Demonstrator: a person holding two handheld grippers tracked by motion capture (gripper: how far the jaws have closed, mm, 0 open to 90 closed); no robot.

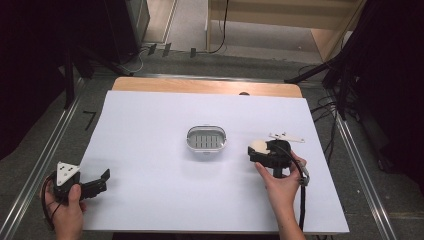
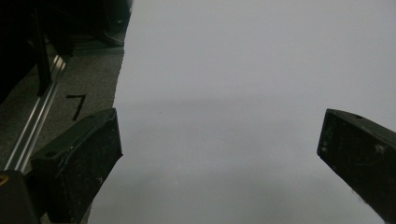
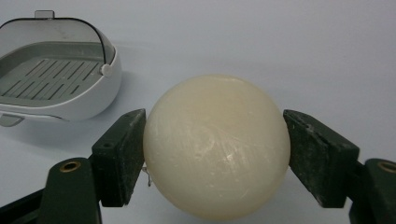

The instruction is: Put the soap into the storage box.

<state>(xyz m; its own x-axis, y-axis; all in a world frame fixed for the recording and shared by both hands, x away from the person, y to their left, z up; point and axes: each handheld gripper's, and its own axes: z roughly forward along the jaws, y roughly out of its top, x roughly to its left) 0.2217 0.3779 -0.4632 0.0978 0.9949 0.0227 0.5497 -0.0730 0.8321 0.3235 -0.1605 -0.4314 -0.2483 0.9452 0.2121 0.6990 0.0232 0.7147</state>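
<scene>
Item in hand: pale cream soap bar point(image 3: 216, 147), rounded and smooth, clamped between the two black jaws of the right gripper point(image 3: 216, 154), one pad pressed on each flank, lower centre of the right gripper view. In the high view, same soap bar point(image 1: 258, 146) seen as a pale patch at the front of the right gripper point(image 1: 260, 152), right of centre, close above the white table cover point(image 1: 150, 190). Destination, by judgement: soap dish point(image 3: 56, 84), white shell with grey slotted insert and a clear raised rim, upper left of the right gripper view; in the high view soap dish point(image 1: 206, 139) at centre, just left of the loaded tool and apart from it. Left gripper point(image 1: 95, 182) parked at lower left of the high view, jaws spread wide, nothing between them; bare white cover ahead of it in the left gripper view point(image 2: 219, 135). Small white bracket-like piece point(image 1: 287, 137) lying beyond the right hand point(image 1: 280, 187), purpose not clear. Step judged: carrying stage, soap gripped and not yet in the dish. Next move calls for: travel leftward over the dish rim, centring above the slotted insert, lowering until seated, then release; firm grip needed meanwhile, since a rounded, likely slippery bar can squirt out of flat pads.
</scene>
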